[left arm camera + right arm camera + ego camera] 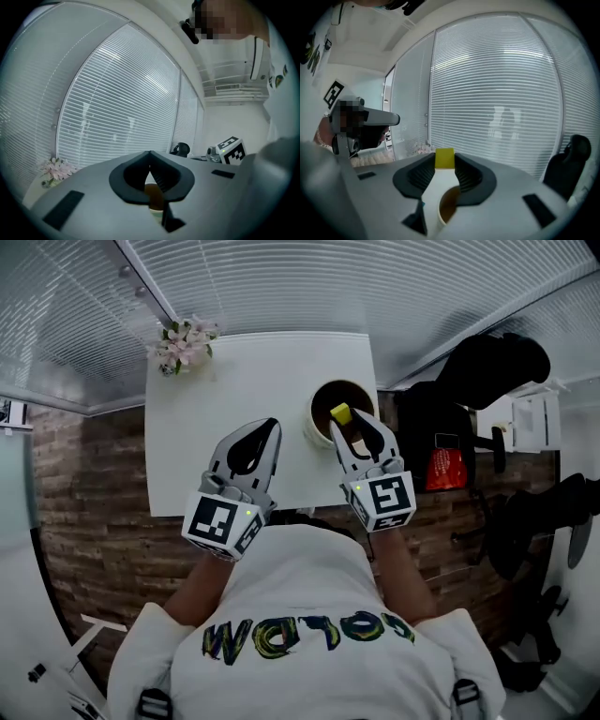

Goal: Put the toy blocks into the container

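Observation:
A yellow toy block (339, 413) (444, 158) is pinched between the tips of my right gripper (350, 419) (444, 160), which is shut on it. The block hangs just over the round cream container (323, 399) with a brown inside, standing at the right side of the white table (253, 371). In the right gripper view the container (446, 208) lies below the jaws. My left gripper (270, 426) (149, 153) is shut with nothing in it, over the table's front edge to the left of the container (153, 199), which shows through its jaw gap.
A small pot of pink flowers (185, 343) (55, 169) stands at the table's far left corner. Window blinds run behind the table. A black chair (492, 367) and a red bag (447, 469) are to the right of the table.

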The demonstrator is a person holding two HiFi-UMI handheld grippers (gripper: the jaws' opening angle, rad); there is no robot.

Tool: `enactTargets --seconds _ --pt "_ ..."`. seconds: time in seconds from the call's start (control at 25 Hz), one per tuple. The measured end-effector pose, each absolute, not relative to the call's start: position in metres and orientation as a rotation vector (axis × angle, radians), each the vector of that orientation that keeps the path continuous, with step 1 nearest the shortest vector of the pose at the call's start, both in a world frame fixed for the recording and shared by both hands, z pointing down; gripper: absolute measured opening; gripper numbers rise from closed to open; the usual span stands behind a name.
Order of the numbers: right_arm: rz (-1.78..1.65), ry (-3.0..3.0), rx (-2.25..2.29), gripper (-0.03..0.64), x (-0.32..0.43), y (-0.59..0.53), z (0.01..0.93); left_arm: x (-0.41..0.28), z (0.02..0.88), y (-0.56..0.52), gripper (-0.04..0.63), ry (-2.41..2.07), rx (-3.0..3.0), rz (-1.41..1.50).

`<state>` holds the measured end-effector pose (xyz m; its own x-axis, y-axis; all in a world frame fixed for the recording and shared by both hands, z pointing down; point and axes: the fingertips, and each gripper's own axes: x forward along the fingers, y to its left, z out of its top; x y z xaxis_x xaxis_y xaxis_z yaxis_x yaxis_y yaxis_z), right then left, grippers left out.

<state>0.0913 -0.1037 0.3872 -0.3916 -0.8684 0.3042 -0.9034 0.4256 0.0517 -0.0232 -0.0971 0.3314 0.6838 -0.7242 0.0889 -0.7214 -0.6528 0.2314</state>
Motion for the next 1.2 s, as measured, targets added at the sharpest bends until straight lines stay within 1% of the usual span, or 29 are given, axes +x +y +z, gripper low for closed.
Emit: enactTargets --seconds 0.28,0.76,1.2 --pt "0.198 -2.352 1.57 0.137 0.115 -0.104 0.404 -0.006 0.33 -0.093 0.012 -1.129 2.665 -0.011" --pt "0.316 -2.107 1.406 0.137 0.145 -0.145 0.526 -0.025 0.332 -0.093 0.012 -1.2 2.631 -0.01" --pt "0.331 -2.094 1.414 0.141 0.151 -0.153 0.536 -0.031 0.334 -0.096 0.014 -1.224 2.622 -0.012"
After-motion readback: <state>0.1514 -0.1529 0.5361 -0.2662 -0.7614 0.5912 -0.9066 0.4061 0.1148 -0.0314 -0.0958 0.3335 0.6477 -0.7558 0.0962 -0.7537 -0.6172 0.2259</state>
